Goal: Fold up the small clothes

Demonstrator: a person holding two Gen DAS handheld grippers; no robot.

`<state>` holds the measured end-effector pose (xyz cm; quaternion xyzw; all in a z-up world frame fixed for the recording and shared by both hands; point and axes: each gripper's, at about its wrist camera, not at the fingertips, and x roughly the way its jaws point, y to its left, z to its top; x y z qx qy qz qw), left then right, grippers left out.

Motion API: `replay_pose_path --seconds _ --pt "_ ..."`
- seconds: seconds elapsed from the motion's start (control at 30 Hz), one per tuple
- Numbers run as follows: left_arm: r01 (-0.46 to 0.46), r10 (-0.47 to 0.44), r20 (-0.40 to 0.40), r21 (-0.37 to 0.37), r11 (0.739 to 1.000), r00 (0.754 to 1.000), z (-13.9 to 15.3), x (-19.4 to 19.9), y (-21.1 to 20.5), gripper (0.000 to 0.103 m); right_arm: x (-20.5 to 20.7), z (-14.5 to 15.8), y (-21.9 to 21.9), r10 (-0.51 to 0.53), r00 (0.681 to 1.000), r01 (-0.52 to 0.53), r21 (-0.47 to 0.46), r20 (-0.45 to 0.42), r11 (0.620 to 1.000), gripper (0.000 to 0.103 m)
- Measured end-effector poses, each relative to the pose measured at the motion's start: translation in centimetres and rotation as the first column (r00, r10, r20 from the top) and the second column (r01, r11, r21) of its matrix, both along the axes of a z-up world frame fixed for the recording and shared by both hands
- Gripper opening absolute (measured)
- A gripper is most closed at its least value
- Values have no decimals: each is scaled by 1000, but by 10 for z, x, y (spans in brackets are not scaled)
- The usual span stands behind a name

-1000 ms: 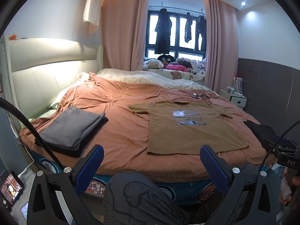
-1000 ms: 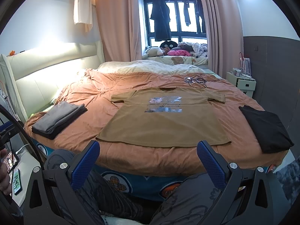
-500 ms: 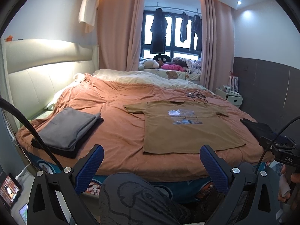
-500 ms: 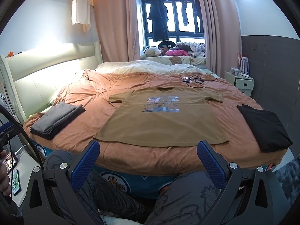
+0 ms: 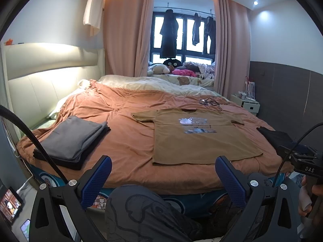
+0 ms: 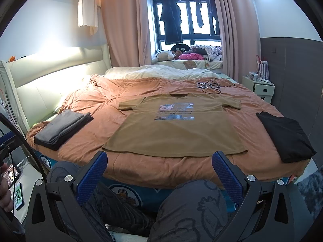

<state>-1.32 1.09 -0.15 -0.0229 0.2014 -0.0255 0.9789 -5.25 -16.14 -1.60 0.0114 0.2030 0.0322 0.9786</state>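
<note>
A brown T-shirt (image 5: 197, 137) (image 6: 177, 129) with a printed picture lies flat, face up, on the orange bedspread (image 5: 125, 141) (image 6: 141, 167), its hem toward me. My left gripper (image 5: 163, 171) hangs open in front of the bed's near edge, short of the hem. My right gripper (image 6: 159, 169) is open too, just before the hem. Nothing sits between either pair of blue fingers. A stack of folded grey and dark clothes (image 5: 70, 139) (image 6: 60, 127) rests at the bed's left. A black garment (image 6: 286, 135) (image 5: 274, 135) lies at the right edge.
The person's knees in patterned grey trousers (image 5: 141, 211) (image 6: 193, 207) press against the bed's front. Tangled cables (image 6: 210, 84) lie beyond the shirt's collar. A white nightstand (image 6: 260, 87) stands at right. A small screen (image 5: 10, 205) and a phone (image 6: 18, 195) sit low left.
Both grippers have drifted slightly nearer and the views have shifted a little. The shirt and the piles have not moved. Both grippers stay open.
</note>
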Motion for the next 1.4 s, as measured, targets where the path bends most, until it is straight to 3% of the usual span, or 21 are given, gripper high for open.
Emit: replay_pose_path --seconds 0.9,1.4 --pt "2 -2 10 6 1000 1000 5 -11 0 103 -11 2 -4 2 1000 -2 11 15 1000 103" --pt "-32 32 9 20 999 999 24 5 7 103 15 13 -8 -7 1000 7 44 12 999 103"
